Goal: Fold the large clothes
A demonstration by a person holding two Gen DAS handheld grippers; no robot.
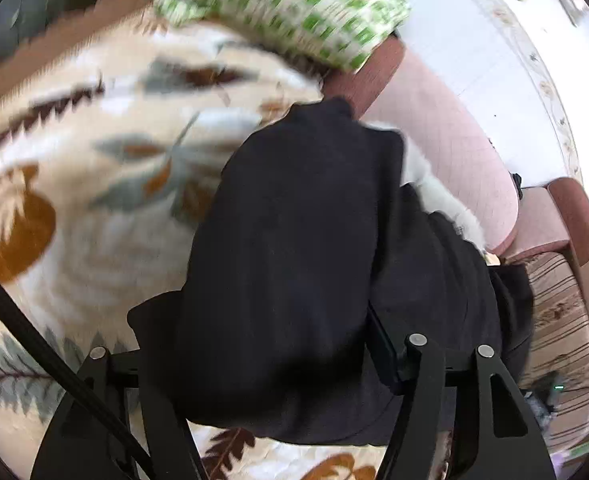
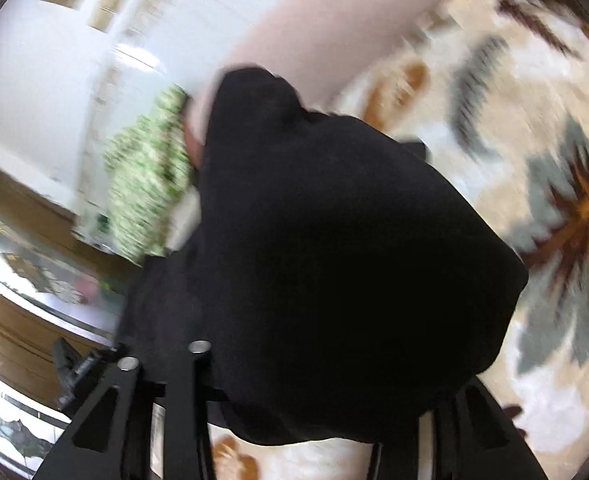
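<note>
- The black garment (image 1: 306, 264) is draping over the left gripper (image 1: 278, 360), hanging from centre down to 6 o'clock above the leaf-patterned blanket (image 1: 74, 168).
- The same cloth (image 2: 334, 260) is covering the right gripper (image 2: 326, 384).
- Fabric is hiding both sets of jaws; I cannot tell their state.
- A green checked cloth (image 1: 294, 4) is lying at 12 o'clock.

Black garment (image 1: 294, 260), leaf-patterned cream blanket (image 1: 94, 184)

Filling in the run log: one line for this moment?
stage: mid-fold | black garment bunched over left gripper and right gripper | jaws hidden | surface: leaf-print blanket | frames blurred
</note>
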